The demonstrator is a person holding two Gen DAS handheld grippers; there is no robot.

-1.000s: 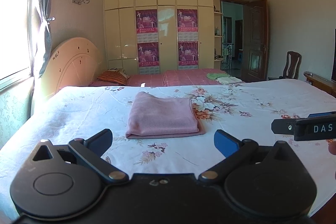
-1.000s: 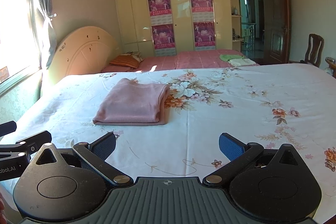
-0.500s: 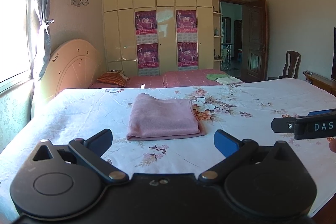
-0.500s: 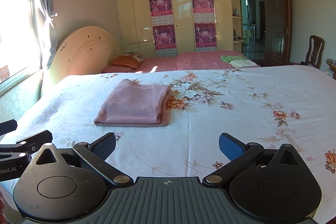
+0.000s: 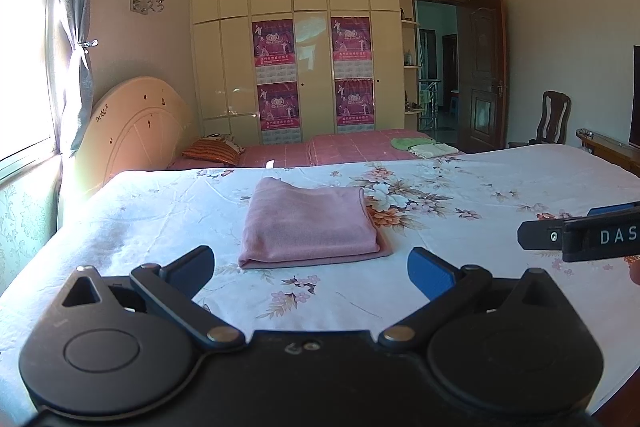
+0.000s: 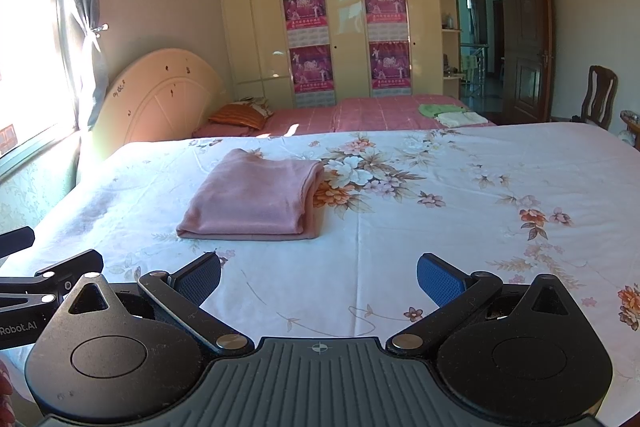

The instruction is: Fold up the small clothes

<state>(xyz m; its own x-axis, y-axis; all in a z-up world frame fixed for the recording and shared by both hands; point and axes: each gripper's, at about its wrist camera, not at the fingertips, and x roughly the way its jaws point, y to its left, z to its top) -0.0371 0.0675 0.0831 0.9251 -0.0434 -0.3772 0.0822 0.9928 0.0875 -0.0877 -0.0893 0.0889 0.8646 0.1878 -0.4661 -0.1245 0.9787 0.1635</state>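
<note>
Since a second ago both views have drifted only slightly, the pink cloth sitting a touch lower in each picture while nothing on the bed has shifted. Largest in view is the bed, spread with a white floral sheet; behind it stand a second bed with a red cover and a cream wardrobe. On the sheet lies the folded pink garment, flat and squared, ahead of the left gripper and ahead and to the left of the right gripper. Both grippers hover above the sheet with fingers spread wide, holding nothing and well apart from the garment.
</note>
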